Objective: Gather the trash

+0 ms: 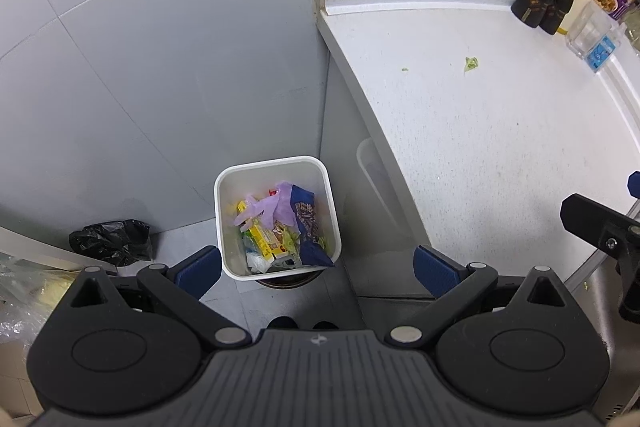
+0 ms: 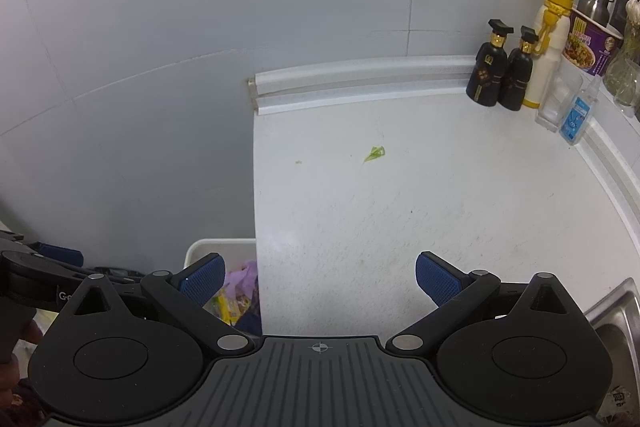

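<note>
A white square trash bin (image 1: 224,227) stands on the floor beside the counter, holding a purple glove (image 1: 272,207), a yellow pack and a dark blue wrapper (image 1: 308,227). My left gripper (image 1: 318,269) is open and empty, high above the bin. A green leaf scrap (image 1: 471,63) and a smaller crumb (image 1: 405,69) lie on the white counter (image 1: 500,155). In the right wrist view the leaf scrap (image 2: 374,153) and crumb (image 2: 298,161) lie ahead on the counter (image 2: 440,207). My right gripper (image 2: 320,281) is open and empty over the counter's near left edge; the bin (image 2: 208,247) shows below.
Two black bottles (image 2: 502,75), a yellow-capped bottle (image 2: 550,43), a noodle cup (image 2: 592,45), a clear box and a sanitizer bottle (image 2: 578,115) line the back right. A steel sink (image 2: 616,315) is at the right. A black bag (image 1: 112,241) lies on the floor.
</note>
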A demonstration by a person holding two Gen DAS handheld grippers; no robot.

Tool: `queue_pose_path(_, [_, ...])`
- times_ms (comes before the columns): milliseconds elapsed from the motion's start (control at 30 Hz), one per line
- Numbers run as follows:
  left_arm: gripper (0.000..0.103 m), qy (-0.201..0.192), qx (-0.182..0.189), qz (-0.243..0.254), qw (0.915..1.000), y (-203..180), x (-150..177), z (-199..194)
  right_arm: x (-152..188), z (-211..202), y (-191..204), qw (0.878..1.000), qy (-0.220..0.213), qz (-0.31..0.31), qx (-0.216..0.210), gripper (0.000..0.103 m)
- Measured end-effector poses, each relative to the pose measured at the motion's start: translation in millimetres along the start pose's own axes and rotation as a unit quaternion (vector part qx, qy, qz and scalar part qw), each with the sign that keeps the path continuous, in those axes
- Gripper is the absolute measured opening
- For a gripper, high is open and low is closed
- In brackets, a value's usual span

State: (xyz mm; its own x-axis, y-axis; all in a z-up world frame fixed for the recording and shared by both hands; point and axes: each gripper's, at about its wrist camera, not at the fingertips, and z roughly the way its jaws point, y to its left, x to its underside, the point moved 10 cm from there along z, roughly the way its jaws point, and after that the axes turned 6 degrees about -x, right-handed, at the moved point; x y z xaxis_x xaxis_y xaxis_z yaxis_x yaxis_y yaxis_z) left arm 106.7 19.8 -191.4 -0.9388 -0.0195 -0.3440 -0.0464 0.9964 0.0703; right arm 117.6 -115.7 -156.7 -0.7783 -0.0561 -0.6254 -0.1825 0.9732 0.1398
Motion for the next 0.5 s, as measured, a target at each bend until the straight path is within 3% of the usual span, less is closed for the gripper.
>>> queue_pose_path(500, [0.102,0.054,0.033,-0.023,0.9978,-4,7,24,8,39,-10,0.999,0.029,0.013,-0.009,0.102])
